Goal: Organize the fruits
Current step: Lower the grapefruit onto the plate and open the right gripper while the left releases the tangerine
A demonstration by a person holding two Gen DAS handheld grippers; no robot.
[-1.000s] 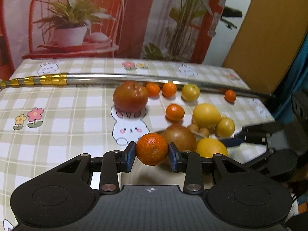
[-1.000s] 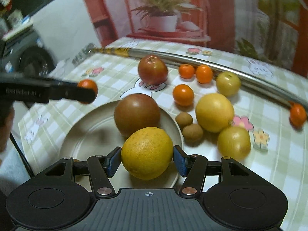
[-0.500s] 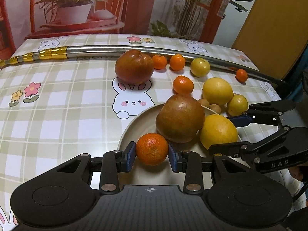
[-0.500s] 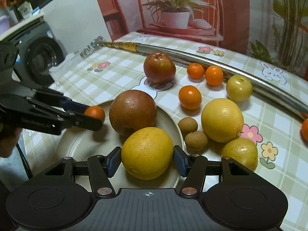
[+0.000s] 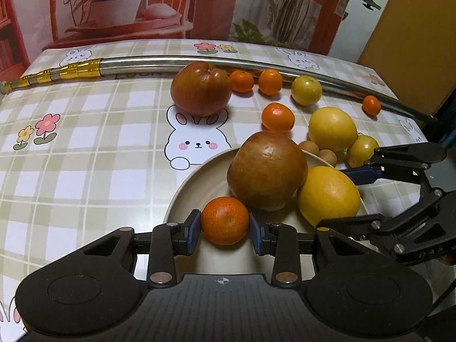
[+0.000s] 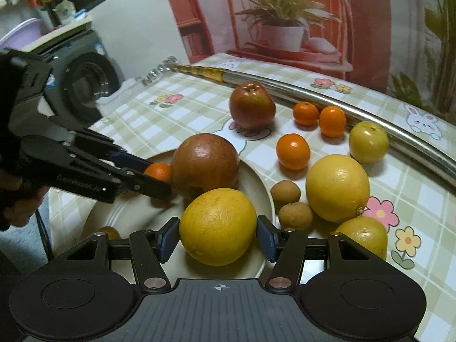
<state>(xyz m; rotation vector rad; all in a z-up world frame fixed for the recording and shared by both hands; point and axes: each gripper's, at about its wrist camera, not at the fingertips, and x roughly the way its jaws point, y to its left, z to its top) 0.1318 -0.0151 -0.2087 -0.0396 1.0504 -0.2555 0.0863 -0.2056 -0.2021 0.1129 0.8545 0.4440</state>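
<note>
**A:** What have you got in each hand?

**B:** Your left gripper [image 5: 225, 229] is clamped on a small mandarin [image 5: 225, 220], both blue pads pressed to its sides, low over the near part of the plate [image 5: 196, 182]. Your right gripper [image 6: 218, 235] stands wider, its pads against a big yellow orange [image 6: 218, 226] that rests on the plate's right side.

**A:** And the plate itself?

**B:** A large brown-red apple [image 5: 267, 170] lies in the plate, touching the yellow orange and just behind your mandarin. A tiny orange fruit [image 6: 109, 232] shows at the plate's near left rim in the right view.

**A:** What lies off the plate?

**B:** Beyond the plate a second red apple [image 5: 201, 88] sits over a printed rabbit on the checked tablecloth [image 5: 85, 142]. To the right of the plate are a yellow grapefruit [image 6: 337, 188] and two small brown fruits [image 6: 285, 193]. Further back, three mandarins and a yellow-green fruit lie near a long steel rod [image 5: 159, 62] with gold bands.

**A:** Any writing?

**B:** On your left gripper's side, in the right view, there is white lettering; it looks like "GenRobot.AI", though it's blurred. The dark letters by the rod are half hidden; you can't read them.
</note>
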